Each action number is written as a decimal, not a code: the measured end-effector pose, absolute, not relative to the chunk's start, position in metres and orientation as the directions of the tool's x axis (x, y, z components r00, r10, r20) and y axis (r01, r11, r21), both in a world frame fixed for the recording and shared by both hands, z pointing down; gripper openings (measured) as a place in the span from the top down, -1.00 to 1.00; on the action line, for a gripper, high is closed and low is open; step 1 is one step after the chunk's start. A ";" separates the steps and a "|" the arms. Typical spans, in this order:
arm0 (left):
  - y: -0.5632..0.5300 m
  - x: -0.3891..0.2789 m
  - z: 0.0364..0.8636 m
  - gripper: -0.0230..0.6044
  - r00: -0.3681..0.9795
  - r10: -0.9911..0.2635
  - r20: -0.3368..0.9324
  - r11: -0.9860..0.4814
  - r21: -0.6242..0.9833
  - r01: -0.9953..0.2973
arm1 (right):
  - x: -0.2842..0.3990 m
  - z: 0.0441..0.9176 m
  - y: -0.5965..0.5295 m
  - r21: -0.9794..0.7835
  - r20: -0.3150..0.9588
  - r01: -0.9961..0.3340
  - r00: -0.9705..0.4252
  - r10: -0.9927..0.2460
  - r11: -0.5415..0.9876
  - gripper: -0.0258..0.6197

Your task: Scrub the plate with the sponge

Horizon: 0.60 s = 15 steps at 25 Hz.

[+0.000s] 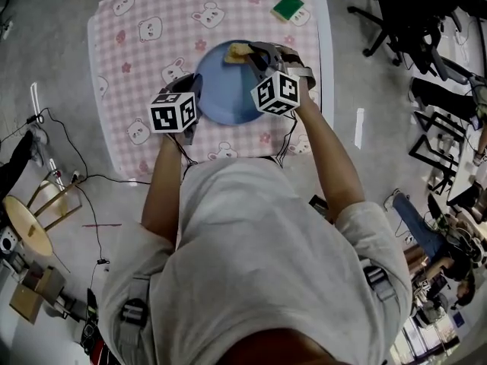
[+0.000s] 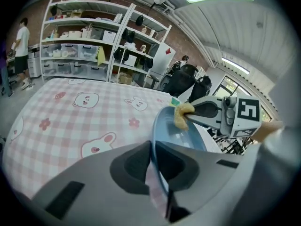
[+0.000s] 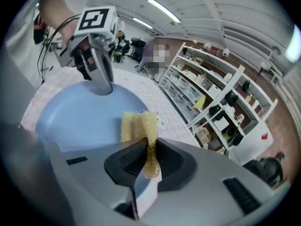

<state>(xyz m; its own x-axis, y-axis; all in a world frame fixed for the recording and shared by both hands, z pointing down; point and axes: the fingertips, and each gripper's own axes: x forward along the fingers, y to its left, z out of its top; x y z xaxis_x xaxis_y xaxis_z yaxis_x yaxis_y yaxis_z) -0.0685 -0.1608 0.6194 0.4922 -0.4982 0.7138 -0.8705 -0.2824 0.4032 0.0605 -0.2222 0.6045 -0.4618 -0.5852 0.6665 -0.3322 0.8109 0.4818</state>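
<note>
The plate (image 1: pixel 221 90) sits mid-table on the pink checked cloth (image 1: pixel 137 67), and your left gripper (image 2: pixel 153 157) is clamped on its near-left rim. Your right gripper (image 3: pixel 146 157) pinches the yellow sponge (image 3: pixel 136 125) at the plate's far edge.

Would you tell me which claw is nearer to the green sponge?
Right. The right claw, holding a yellow sponge at the plate's far edge, is closer to the green sponge; the left claw grips the plate's left rim, farther back.
</note>
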 end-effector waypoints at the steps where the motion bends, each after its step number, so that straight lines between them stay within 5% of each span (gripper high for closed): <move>1: -0.161 -0.069 0.619 0.80 0.492 -0.499 0.714 -0.282 0.403 -0.871 | 0.056 0.607 -0.223 0.516 0.666 -0.278 -0.464 -0.584 0.810 0.74; 6: -0.160 -0.071 0.620 0.80 0.496 -0.491 0.716 -0.273 0.414 -0.868 | 0.037 0.626 -0.218 0.571 0.702 -0.092 -0.461 -0.543 0.816 0.74; 15: -0.160 -0.070 0.629 0.80 0.502 -0.475 0.723 -0.256 0.432 -0.865 | 0.046 0.647 -0.210 0.602 0.745 0.036 -0.386 -0.544 0.798 0.75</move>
<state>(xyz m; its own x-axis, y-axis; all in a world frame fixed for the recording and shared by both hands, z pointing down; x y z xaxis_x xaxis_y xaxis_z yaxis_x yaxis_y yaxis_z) -0.0697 -0.1598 0.6289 0.5021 -0.4752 0.7225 -0.8646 -0.2563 0.4322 0.0461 -0.2103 0.6468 -0.3856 -0.5445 0.7449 0.0362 0.7978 0.6019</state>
